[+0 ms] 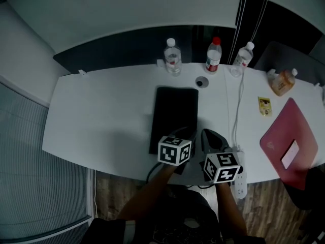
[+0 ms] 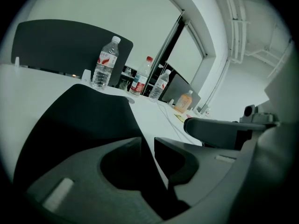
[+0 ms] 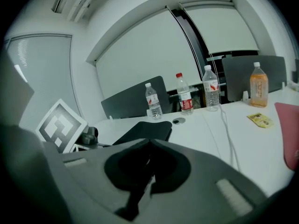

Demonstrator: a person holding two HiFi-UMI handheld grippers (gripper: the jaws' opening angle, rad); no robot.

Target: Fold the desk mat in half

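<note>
A black desk mat (image 1: 172,113) lies lengthwise on the white table (image 1: 101,116), narrow and long. In the head view both grippers sit at its near end, close to the table's front edge. The left gripper (image 1: 179,133) is over the mat's near right corner. In the left gripper view its jaws (image 2: 148,141) stand slightly apart, the mat's edge (image 2: 88,120) runs between them, and a sliver of table shows in the gap. The right gripper (image 1: 207,136) is just right of the mat. Its jaws (image 3: 149,143) meet at the tips, with the mat (image 3: 145,132) lying just beyond them.
Three water bottles (image 1: 172,56) (image 1: 214,55) (image 1: 242,58) stand along the far edge, an orange drink bottle (image 1: 282,82) at the far right. A white cable (image 1: 237,105) runs to a power strip (image 1: 238,179). A pink pad (image 1: 287,141) and a yellow packet (image 1: 264,105) lie right.
</note>
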